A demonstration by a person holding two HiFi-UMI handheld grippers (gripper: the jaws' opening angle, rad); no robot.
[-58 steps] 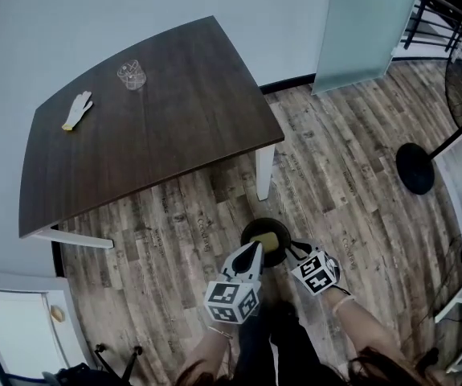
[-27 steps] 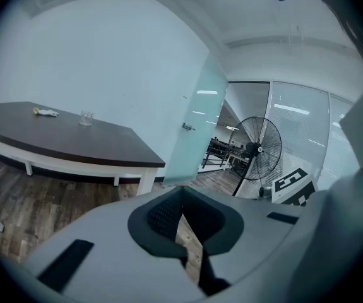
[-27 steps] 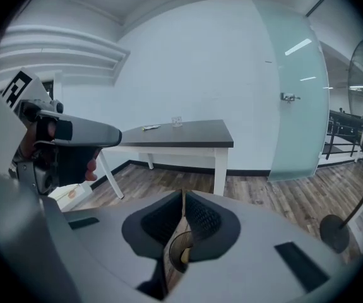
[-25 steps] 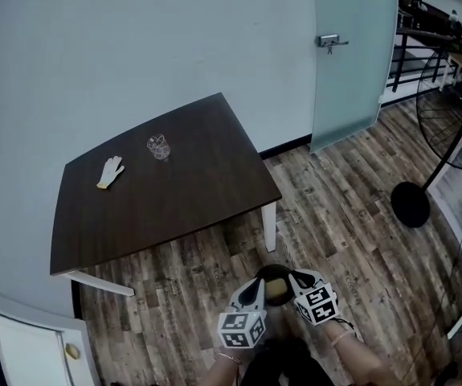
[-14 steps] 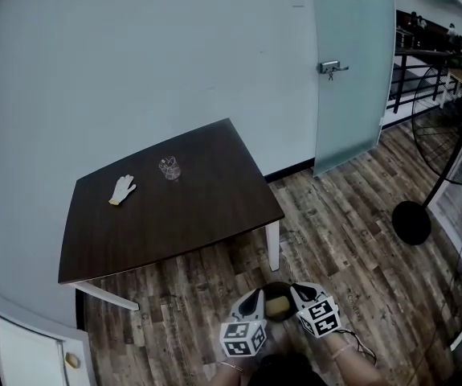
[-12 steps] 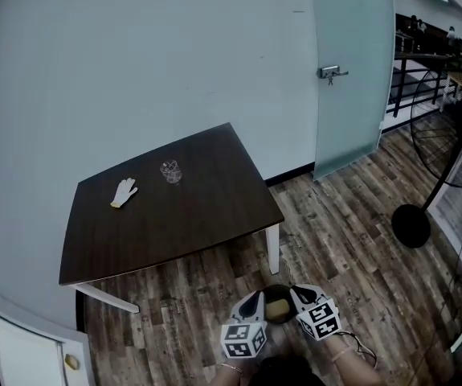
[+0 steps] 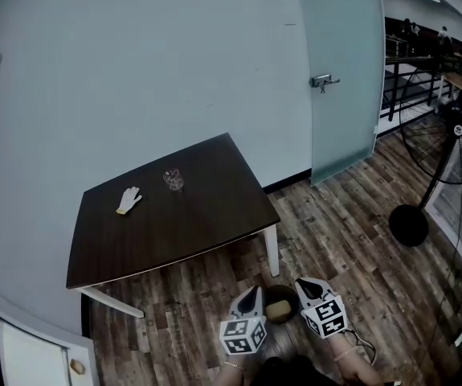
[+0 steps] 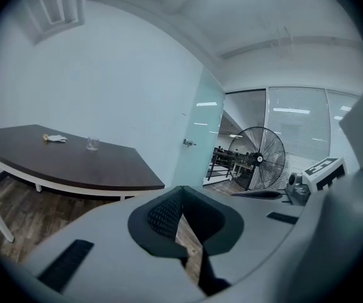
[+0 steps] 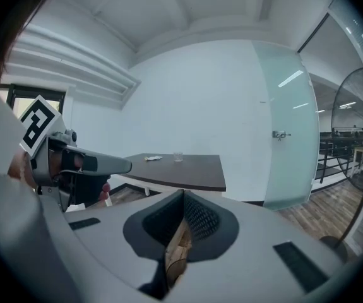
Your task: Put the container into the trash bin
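A pale blue wall [image 7: 134, 71] fills the far side of the room, and a floor of grey-brown wooden planks [image 7: 351, 248] spreads below it. A dark brown, wood-topped table with white legs [image 7: 182, 223] stands against the wall at the left. To its right is a frosted glass door with a metal handle [image 7: 339, 71]. Farther right stands a black pedestal fan with a round base [image 7: 409, 225].

On the floor at the near edge, just near of the table's right leg, sits a small round black trash bin [image 7: 281, 289]. The yellowish container [image 7: 278, 310] lies inside it.

The left gripper [image 7: 252, 291], grey with a marker cube, is just left of the bin. The right gripper [image 7: 301, 282] is just right of it. Neither touches the bin. In the left gripper view the jaws meet at the tips with nothing between them. In the right gripper view the jaws are likewise together and empty.

On the far left of the tabletop lie a white work glove [image 7: 128, 199] and, just to its right, a small clear drinking glass [image 7: 173, 180].
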